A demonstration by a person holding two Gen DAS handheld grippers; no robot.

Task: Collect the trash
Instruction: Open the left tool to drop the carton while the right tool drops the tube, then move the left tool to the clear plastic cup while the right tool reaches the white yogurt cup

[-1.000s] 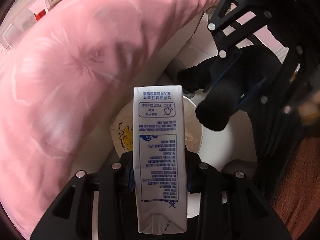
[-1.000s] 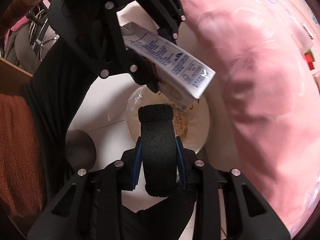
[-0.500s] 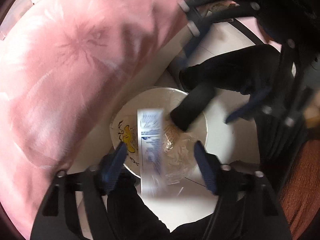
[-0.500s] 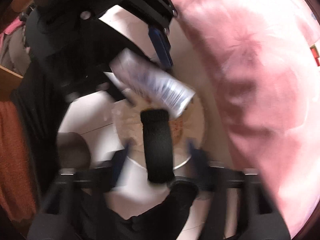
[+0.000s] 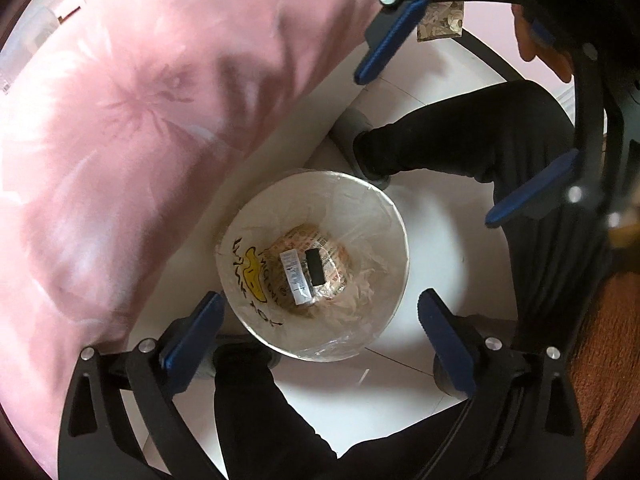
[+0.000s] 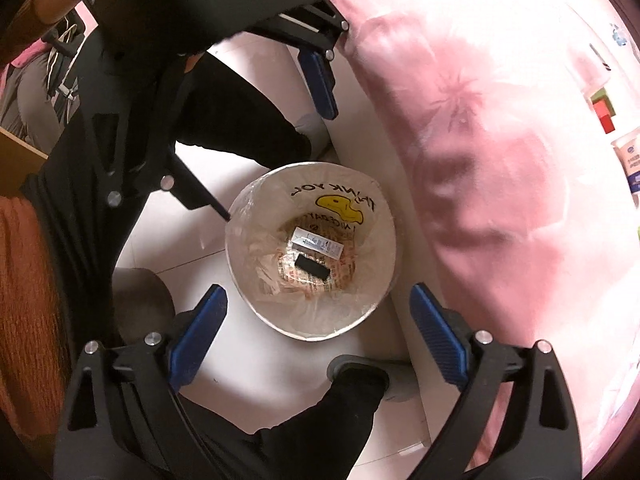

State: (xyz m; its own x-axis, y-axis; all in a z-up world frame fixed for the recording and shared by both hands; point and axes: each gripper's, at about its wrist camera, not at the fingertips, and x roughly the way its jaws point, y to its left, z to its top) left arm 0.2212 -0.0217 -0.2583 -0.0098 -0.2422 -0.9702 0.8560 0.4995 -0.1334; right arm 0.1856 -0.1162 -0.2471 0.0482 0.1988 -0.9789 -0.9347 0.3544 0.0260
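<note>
Both tools hang spread wide over the white bin (image 5: 394, 216), each gripping nothing: the left gripper (image 5: 320, 320) and the right gripper (image 6: 318, 318) frame its rim from opposite sides. At the bin's bottom, on crumpled printed wrappers, the white carton (image 5: 296, 278) lies just beside a black piece (image 5: 314, 267), possibly foam. The pink bedding (image 5: 140, 120) borders the bin.

Both grippers share one build: the left gripper (image 5: 320, 320) and right gripper (image 6: 318, 320) have matte black open-framed arms studded with round silver screws, and ridged blue pads (image 5: 192, 336) line their fingers. The person wears black trousers (image 5: 472, 148) and grey shoes (image 6: 394, 380).
</note>
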